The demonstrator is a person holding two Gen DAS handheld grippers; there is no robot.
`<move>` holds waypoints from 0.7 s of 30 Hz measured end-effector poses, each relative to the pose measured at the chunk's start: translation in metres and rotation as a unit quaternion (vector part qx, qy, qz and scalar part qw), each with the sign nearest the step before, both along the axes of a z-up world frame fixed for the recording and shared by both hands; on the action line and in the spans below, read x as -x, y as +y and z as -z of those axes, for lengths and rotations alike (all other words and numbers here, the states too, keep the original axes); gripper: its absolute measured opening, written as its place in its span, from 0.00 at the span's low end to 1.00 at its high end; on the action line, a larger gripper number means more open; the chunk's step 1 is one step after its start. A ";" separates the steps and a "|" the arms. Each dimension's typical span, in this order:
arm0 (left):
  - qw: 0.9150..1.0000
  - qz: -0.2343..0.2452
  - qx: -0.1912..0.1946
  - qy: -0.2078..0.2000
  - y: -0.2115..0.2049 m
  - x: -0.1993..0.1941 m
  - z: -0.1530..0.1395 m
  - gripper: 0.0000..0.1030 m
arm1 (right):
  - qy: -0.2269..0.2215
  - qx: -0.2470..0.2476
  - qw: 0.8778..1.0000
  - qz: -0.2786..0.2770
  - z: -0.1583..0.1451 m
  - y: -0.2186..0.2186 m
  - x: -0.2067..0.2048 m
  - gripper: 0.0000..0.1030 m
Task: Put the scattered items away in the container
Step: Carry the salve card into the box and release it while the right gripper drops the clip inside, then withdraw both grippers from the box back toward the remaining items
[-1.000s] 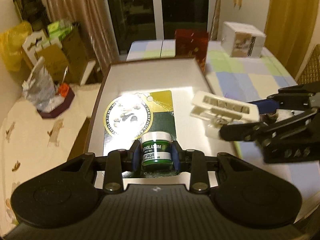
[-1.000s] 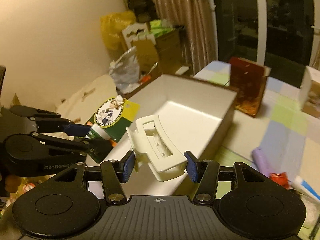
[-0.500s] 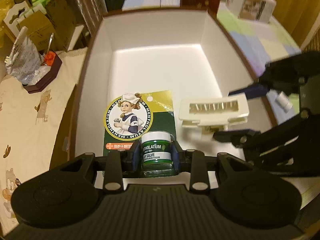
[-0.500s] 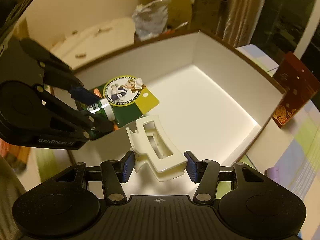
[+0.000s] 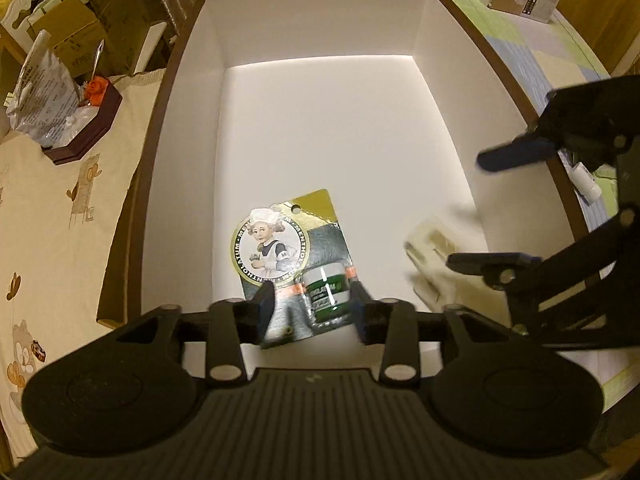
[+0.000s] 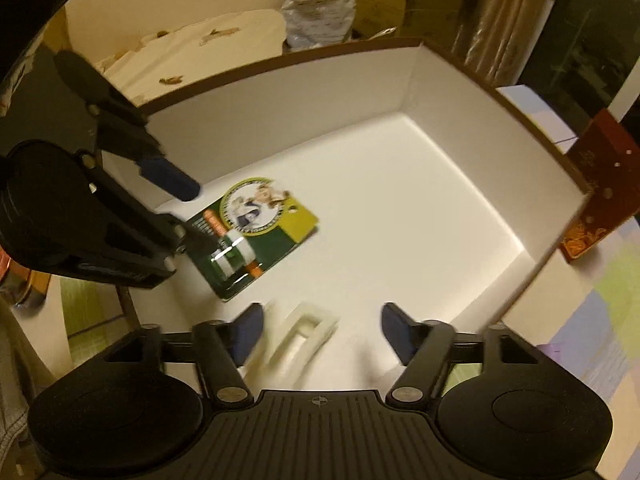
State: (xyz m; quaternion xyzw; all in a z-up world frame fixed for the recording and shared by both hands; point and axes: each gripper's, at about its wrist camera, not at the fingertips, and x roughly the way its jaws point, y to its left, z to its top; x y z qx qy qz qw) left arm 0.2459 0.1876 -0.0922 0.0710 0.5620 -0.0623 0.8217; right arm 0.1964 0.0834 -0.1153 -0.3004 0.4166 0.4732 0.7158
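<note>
Both grippers, left [image 5: 310, 312] and right [image 6: 318, 334], are hanging over the box [image 5: 192, 80] with jaws apart, gripping nothing. The salve card [image 5: 294, 256] and clip [image 6: 300, 340] are lying near the box's near edge, each just beyond its own gripper.

One salve card [image 5: 292, 248], one hair clip [image 6: 302, 334], one box [image 5: 320, 20]

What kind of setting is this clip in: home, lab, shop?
Most likely a lived-in home room: curtains by a dark window, a patchwork tablecloth, and stacked cardboard boxes beside the white container.
</note>
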 end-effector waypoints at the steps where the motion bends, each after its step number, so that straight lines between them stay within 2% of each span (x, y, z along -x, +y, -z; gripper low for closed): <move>1: 1.000 0.000 -0.002 -0.001 -0.001 0.001 -0.001 0.37 | 0.007 -0.007 1.000 -0.002 -0.002 -0.002 -0.002 0.78; 5: 1.000 -0.002 -0.001 0.001 0.001 0.004 -0.006 0.37 | 0.002 -0.007 1.000 -0.005 -0.008 -0.007 -0.002 0.78; 14: 1.000 -0.001 -0.003 -0.008 -0.003 0.018 -0.021 0.50 | 0.004 -0.008 1.000 0.001 -0.027 -0.019 0.014 0.78; 21: 1.000 -0.009 -0.012 -0.023 -0.007 0.030 -0.039 0.68 | -0.001 -0.023 1.000 0.018 -0.041 -0.030 0.029 0.79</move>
